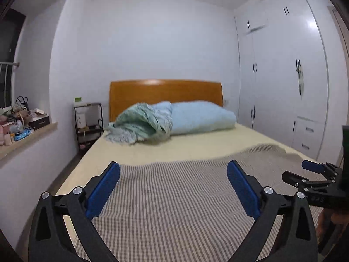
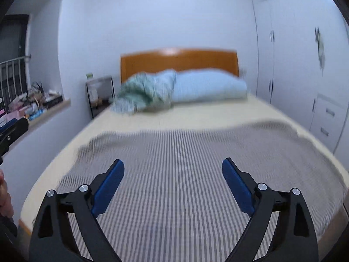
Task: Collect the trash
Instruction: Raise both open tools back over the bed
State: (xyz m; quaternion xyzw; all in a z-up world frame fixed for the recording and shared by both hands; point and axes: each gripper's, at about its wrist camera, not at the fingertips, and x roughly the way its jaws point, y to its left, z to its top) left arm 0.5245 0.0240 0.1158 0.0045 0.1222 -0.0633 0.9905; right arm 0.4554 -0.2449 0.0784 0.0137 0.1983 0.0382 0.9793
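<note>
My left gripper [image 1: 173,168] is open and empty above the foot of a bed. My right gripper [image 2: 173,166] is open and empty too, beside it; it also shows at the right edge of the left wrist view [image 1: 314,168]. A brown striped blanket [image 1: 178,196] covers the near half of the bed [image 1: 196,148]. No loose trash shows on the bed. A window ledge [image 1: 28,135] on the left holds a clutter of boxes, bags and wrappers [image 1: 21,120]. The right wrist view is blurred.
A crumpled green quilt [image 1: 139,124] and a blue duvet [image 1: 200,118] lie by the orange headboard [image 1: 165,91]. A black shelf nightstand [image 1: 88,126] stands left of the bed. White wardrobes [image 1: 283,76] line the right wall.
</note>
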